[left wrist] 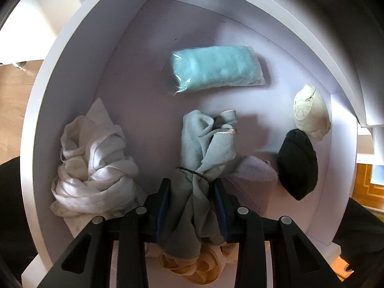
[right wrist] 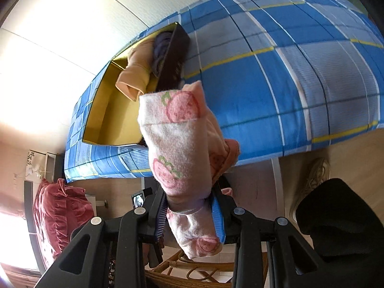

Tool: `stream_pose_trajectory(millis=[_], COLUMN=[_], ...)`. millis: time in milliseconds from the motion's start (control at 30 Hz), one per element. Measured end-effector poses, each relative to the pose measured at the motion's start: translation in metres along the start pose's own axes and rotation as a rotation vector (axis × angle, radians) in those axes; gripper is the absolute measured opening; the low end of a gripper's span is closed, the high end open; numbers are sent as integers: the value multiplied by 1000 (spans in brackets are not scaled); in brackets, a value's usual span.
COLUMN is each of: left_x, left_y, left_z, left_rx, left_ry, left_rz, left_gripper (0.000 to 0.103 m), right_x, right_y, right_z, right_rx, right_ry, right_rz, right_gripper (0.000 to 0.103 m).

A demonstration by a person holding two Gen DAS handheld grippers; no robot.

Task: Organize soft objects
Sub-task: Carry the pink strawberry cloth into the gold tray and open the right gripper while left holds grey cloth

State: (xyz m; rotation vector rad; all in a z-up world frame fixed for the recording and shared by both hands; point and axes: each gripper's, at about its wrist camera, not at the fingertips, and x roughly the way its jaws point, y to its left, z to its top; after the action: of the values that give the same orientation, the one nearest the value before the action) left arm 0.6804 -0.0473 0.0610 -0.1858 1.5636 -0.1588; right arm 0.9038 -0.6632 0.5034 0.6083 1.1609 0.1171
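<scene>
Left wrist view: the left gripper (left wrist: pixel 192 187) is seen closed on a pale grey-green cloth (left wrist: pixel 204 144), pinched at a bunched waist bound by a thin dark tie; the loose end spills ahead of the fingers into a white drawer (left wrist: pixel 72 60). Ahead of the fingers a bagged teal towel (left wrist: pixel 216 69) is noted; left of them a crumpled white cloth (left wrist: pixel 93 165); right of them a lilac cloth (left wrist: pixel 254 175), a black sock ball (left wrist: pixel 297 163) and a cream sock ball (left wrist: pixel 310 111). In the right wrist view, the right gripper (right wrist: pixel 189 206) is clamped on a pink strawberry-print towel (right wrist: pixel 177 139), held mid-length, both ends drooping. Beyond the fingers, on a blue checked bed (right wrist: pixel 276 72), a yellow-lined box (right wrist: pixel 115 120) holds a peach garment (right wrist: pixel 136 72) and a dark one (right wrist: pixel 160 45). Both cloths are judged light, limp, non-fragile; bunched folds are best gripped.
</scene>
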Motion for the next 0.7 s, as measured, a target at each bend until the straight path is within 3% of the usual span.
stream_pose_trajectory(millis=[400, 700], left_x=[-1, 0], left_y=[-7, -13], left_z=[-5, -9], left_rx=[-2, 6], left_ry=[-14, -11], left_rz=[43, 69], left_gripper=[34, 32], right_x=[-8, 46], right_y=[96, 174], right_z=[49, 92], right_rx=[-155, -243], right_ry=[-51, -10], right_rz=[-12, -57], right_gripper=[32, 32])
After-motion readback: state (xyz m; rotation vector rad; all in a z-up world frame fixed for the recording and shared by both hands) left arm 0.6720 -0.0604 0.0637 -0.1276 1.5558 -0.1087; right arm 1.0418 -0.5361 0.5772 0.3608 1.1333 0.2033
